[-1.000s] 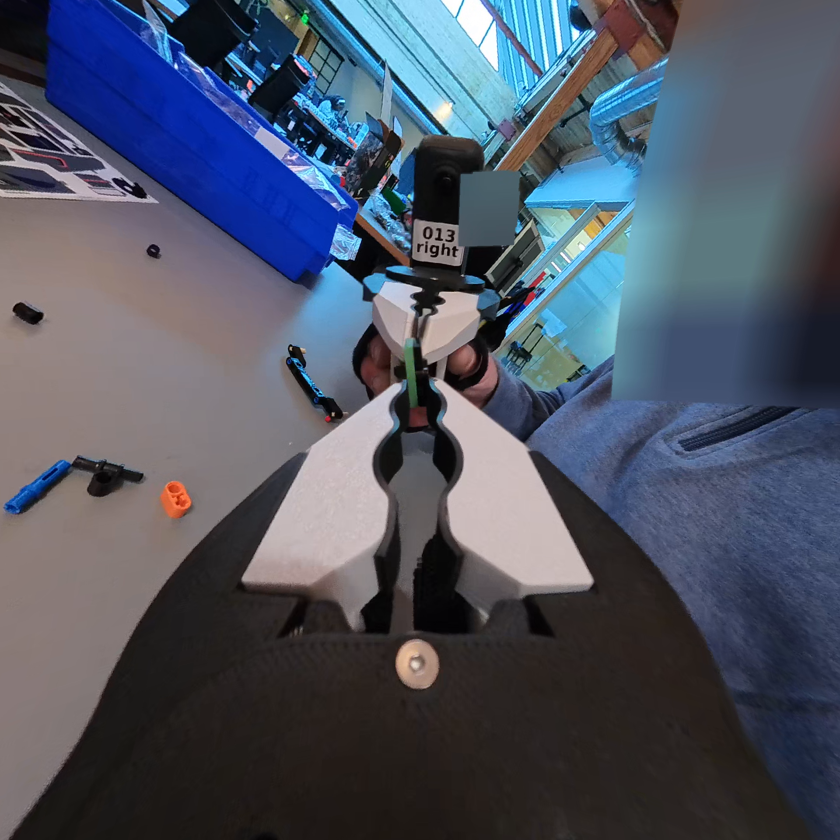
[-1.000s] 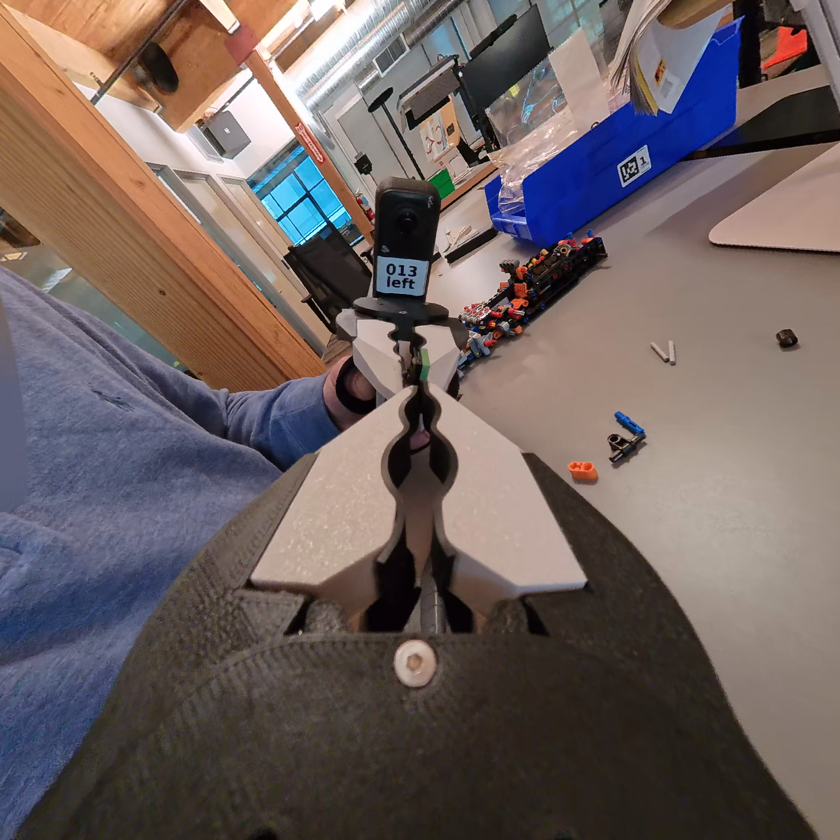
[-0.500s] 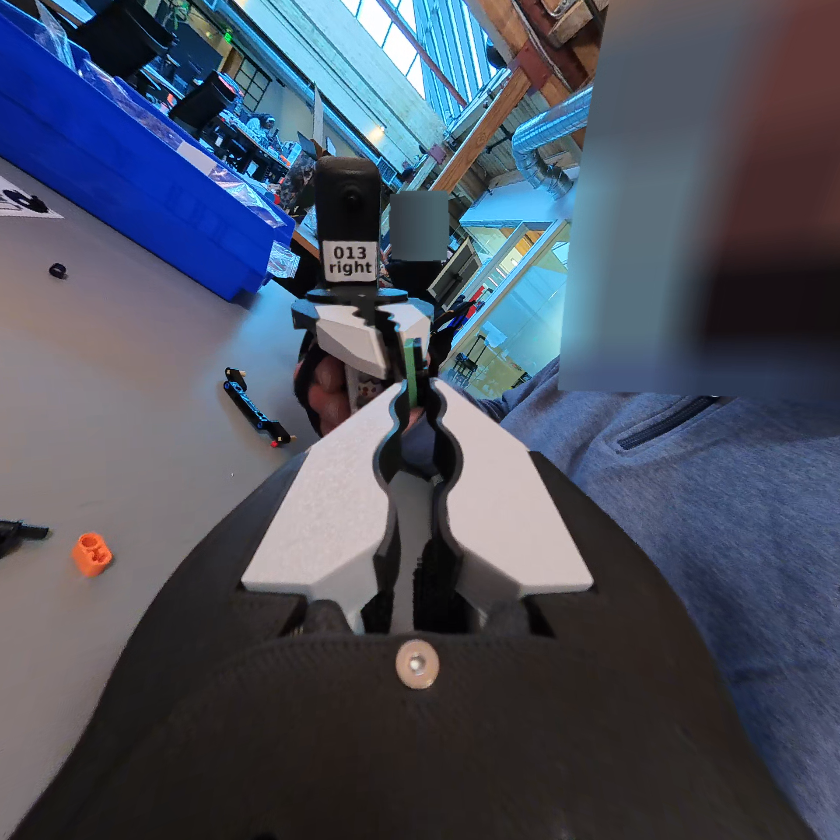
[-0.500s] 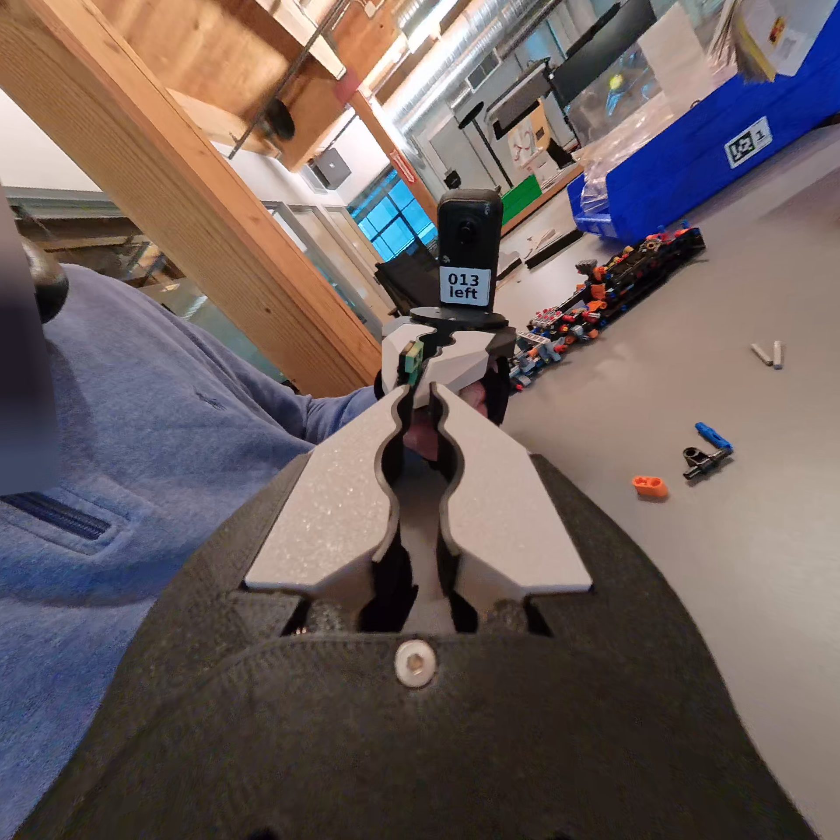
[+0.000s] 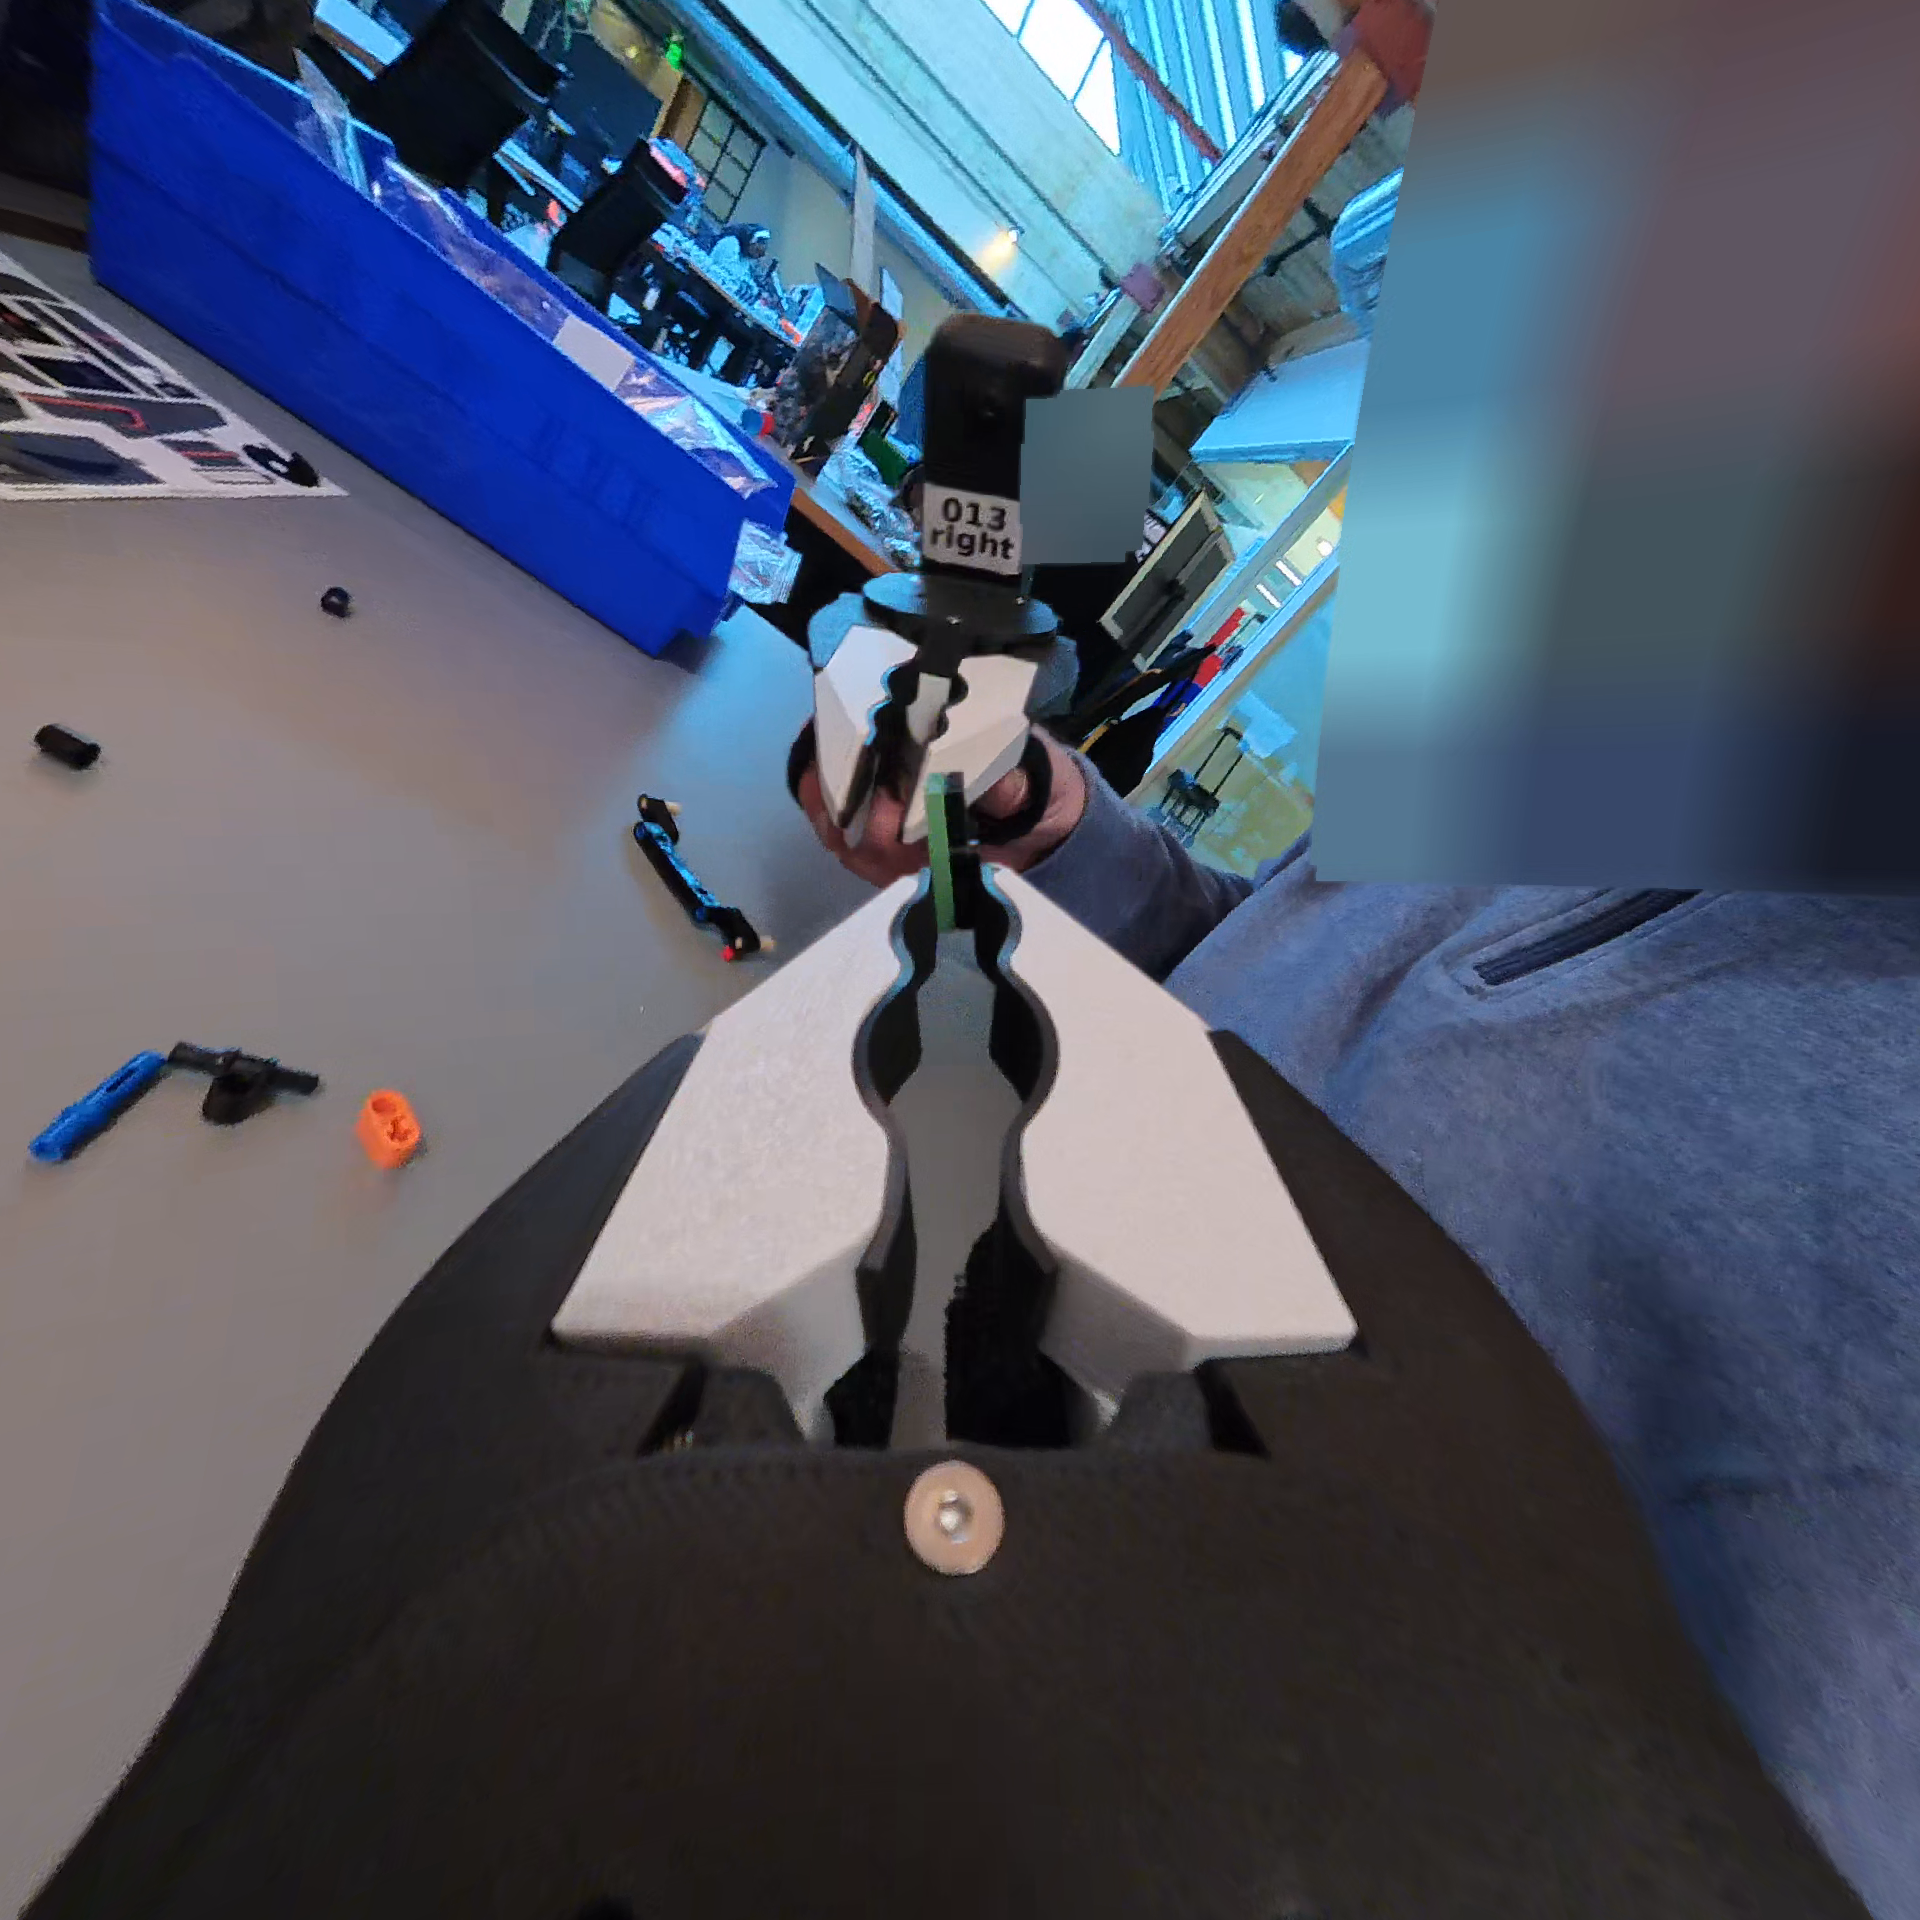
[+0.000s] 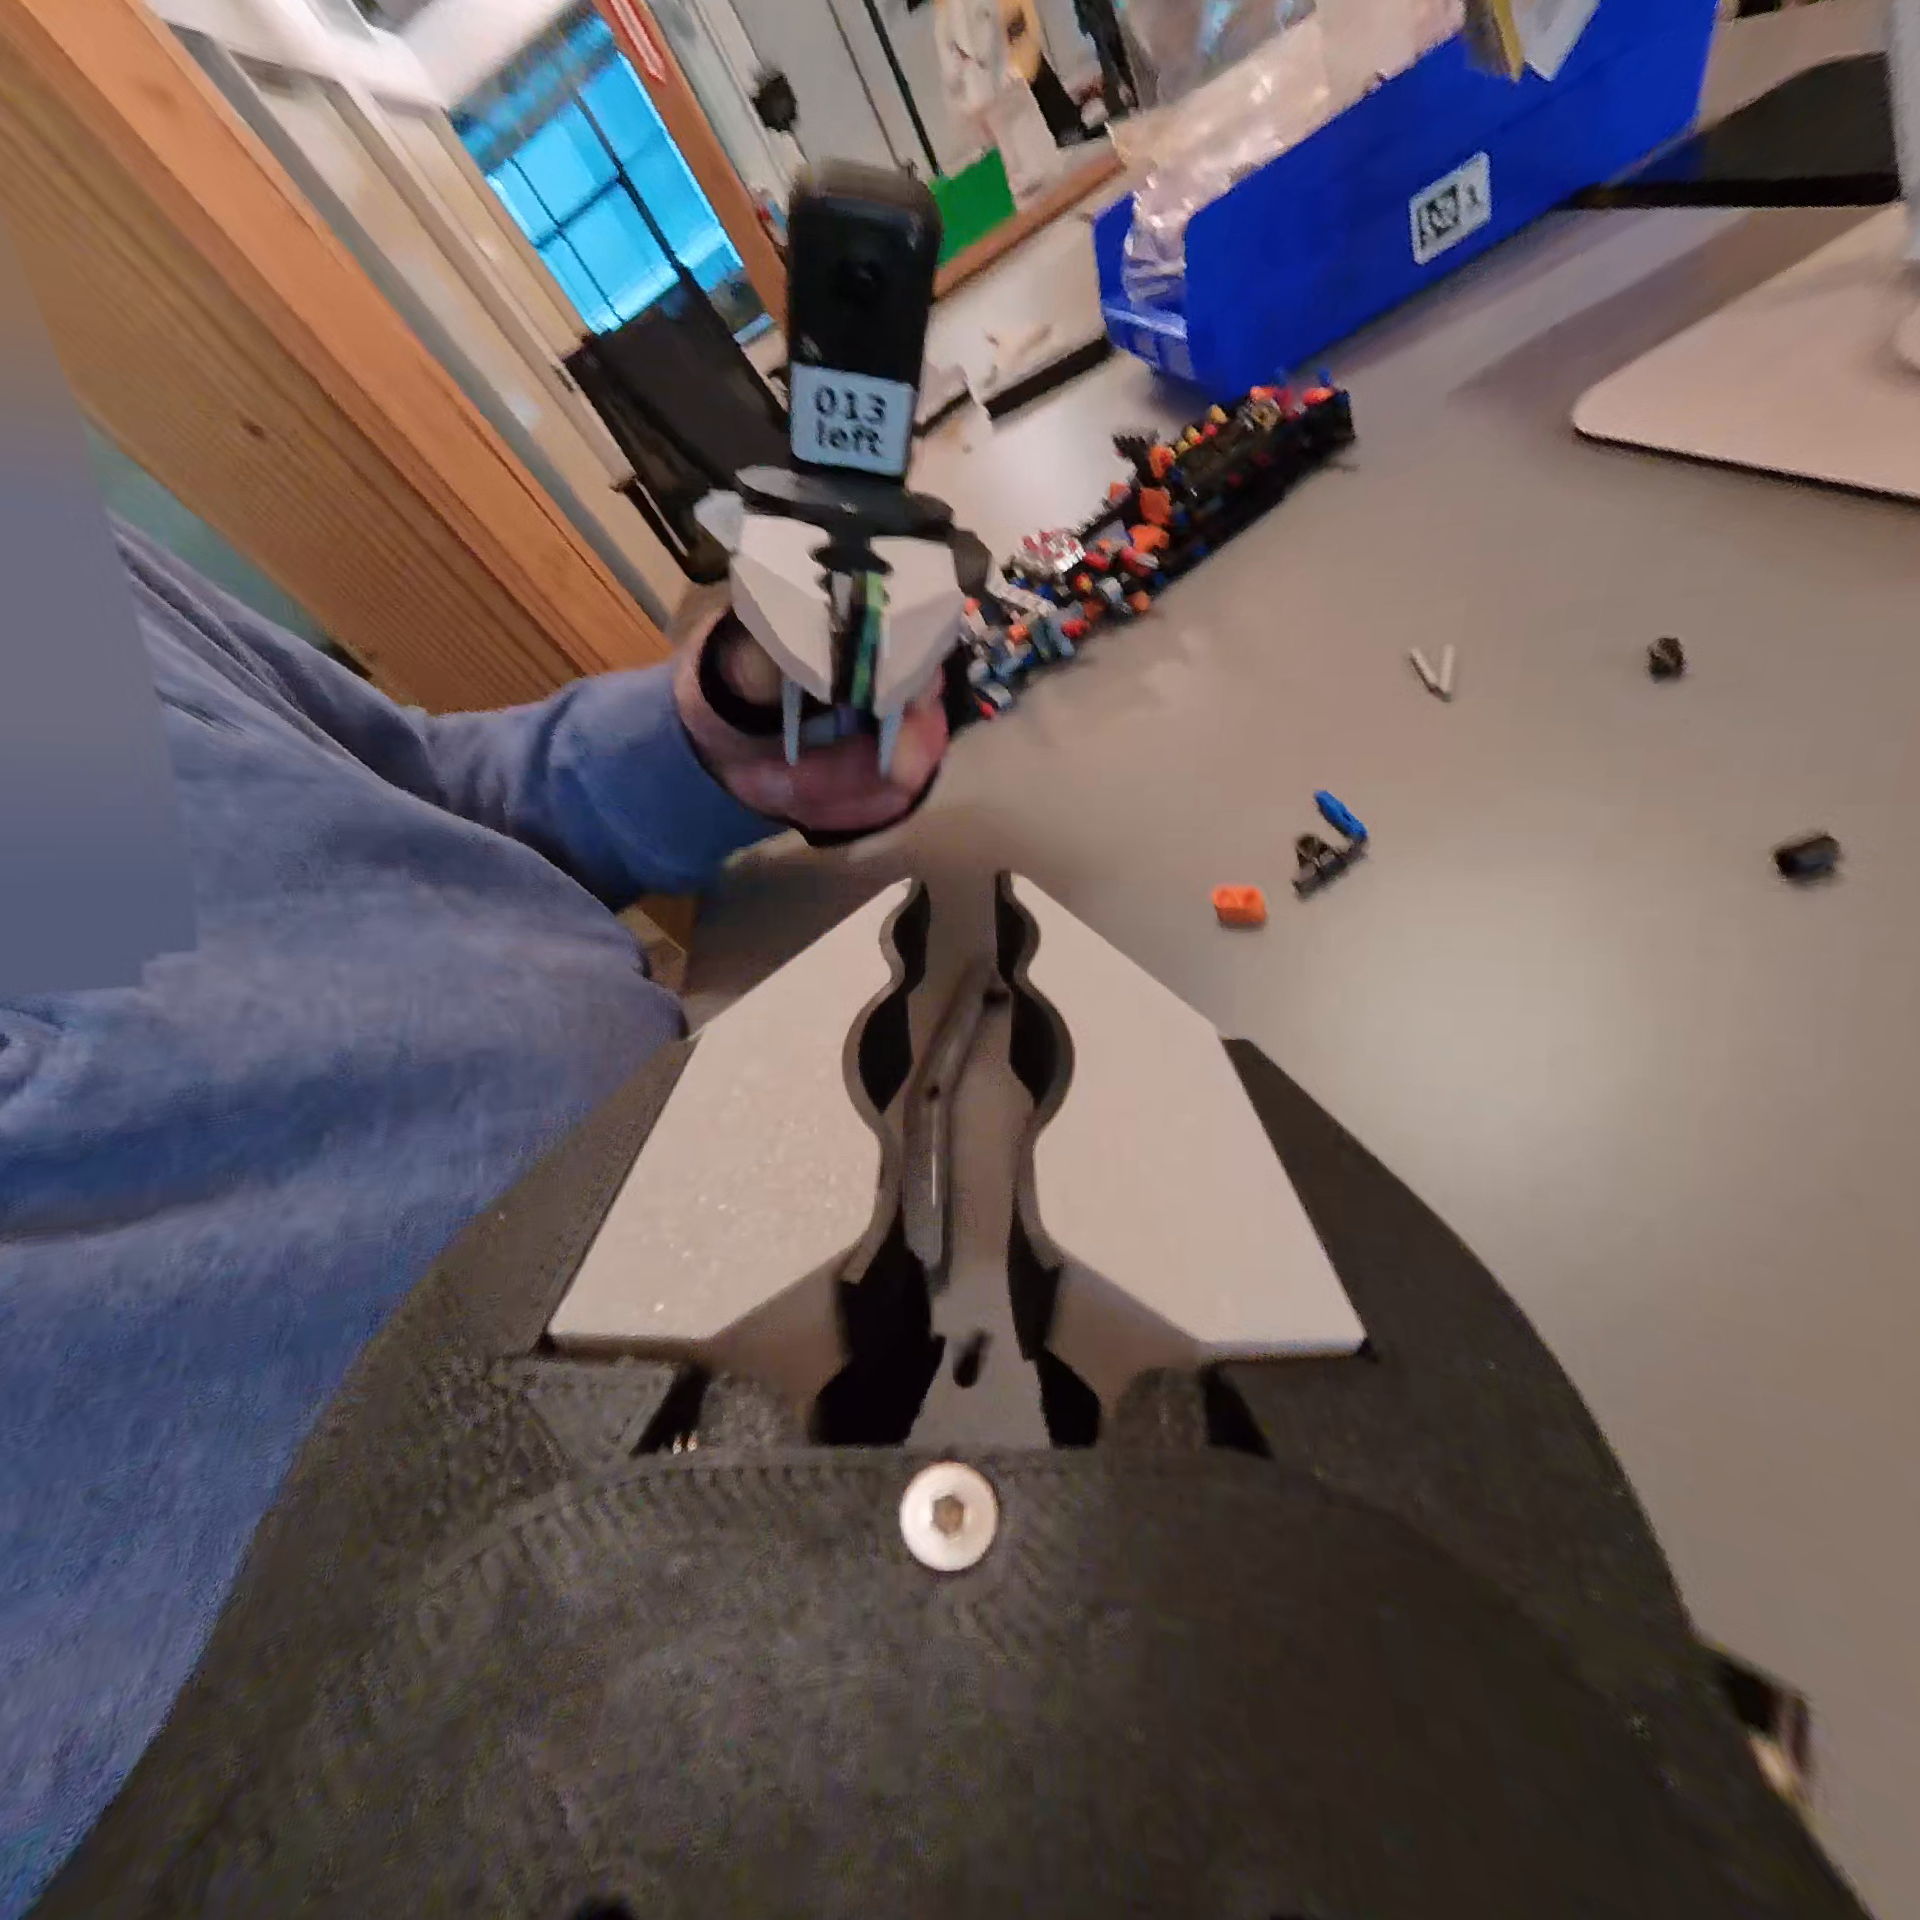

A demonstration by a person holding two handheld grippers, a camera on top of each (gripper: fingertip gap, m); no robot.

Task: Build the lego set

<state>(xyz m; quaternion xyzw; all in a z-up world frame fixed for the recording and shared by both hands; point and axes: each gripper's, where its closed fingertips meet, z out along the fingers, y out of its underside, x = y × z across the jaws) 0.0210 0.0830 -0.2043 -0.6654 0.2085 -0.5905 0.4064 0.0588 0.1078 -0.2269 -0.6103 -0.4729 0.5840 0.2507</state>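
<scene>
Above the grey counter (image 5: 312, 831), both tools are raised and face each other tip to tip, near the person's blue sleeve (image 6: 582, 769).

1. Left tool (image 5: 948, 883): pressed together on a thin green piece (image 5: 943, 852). The piece is pinched at the fingertips and projects forward beyond them, its long axis running along the fingers toward the opposite tool. The right wrist view shows the same green strip (image 6: 871, 634) held edge-on between the left tool's fingers, with a dark part beside it that is too small to identify.

2. Right tool (image 6: 954, 894): fingers slightly spread, nothing between them. It sits just beyond the free end of the green piece but does not touch it.

3. Governing relation: the green piece lies straight ahead of the right tool, end-on, so any transfer or mating move would probably run along that shared axis. The left tool already has the piece; the right tool is the free one.

4. Loose parts on the counter: an orange connector (image 5: 390, 1127), a black pin fitting (image 5: 239, 1075), a blue pin (image 5: 88, 1107) and a black beam (image 5: 691, 883). The long partly built model (image 6: 1164, 520) lies farther back, before the blue bin (image 6: 1351, 229).
</scene>
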